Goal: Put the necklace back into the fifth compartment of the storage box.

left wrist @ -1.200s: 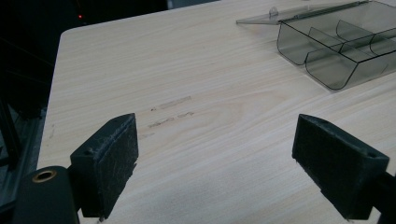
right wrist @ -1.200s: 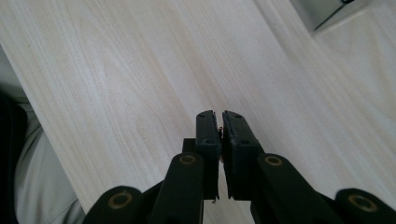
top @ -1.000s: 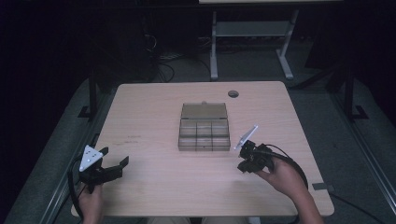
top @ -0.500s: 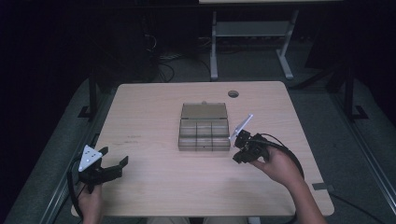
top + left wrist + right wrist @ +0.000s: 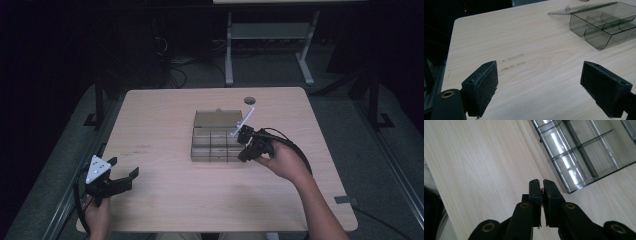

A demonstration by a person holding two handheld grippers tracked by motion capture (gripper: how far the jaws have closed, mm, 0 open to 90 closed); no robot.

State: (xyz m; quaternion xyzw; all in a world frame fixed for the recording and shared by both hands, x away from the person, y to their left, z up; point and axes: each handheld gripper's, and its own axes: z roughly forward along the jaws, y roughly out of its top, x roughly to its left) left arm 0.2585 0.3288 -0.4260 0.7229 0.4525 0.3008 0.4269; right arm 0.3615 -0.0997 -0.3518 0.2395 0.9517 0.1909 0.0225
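Task statement: none is supplied; the purpose is judged only from the layout.
Object of work: a clear smoke-tinted compartment box (image 5: 215, 142) is taken to be the task's thing. It stands on the table (image 5: 165, 125), lid (image 5: 218, 118) thrown open and lying flat on the far side.
Box position relative to right gripper (image 5: 246, 140): the box's right-hand edge is found just beside the jaw tips; in the right gripper view the box corner (image 5: 584, 152) lies just ahead of the tips and to one side. Contact cannot be confirmed.
Box position relative to left gripper (image 5: 120, 177): the box (image 5: 604, 27) is well ahead of the jaws and off to their right, with bare tabletop between.
Right gripper state: the jaws are pressed nearly together. A tiny reddish speck is seen in the slit; whether anything is pinched cannot be told.
Left gripper state: the jaws stand wide apart, holding nothing, low over the near left corner of the table.
Compartment contents: every visible compartment appears empty.
Progress, as judged: the lid is already open; no item is seen placed. If filling or closing is intended, that is judged still to be done.
Other items: a dark round grommet (image 5: 249, 100) is noted beyond the right gripper.
Brands, labels, writing: none legible on box, grippers or table.
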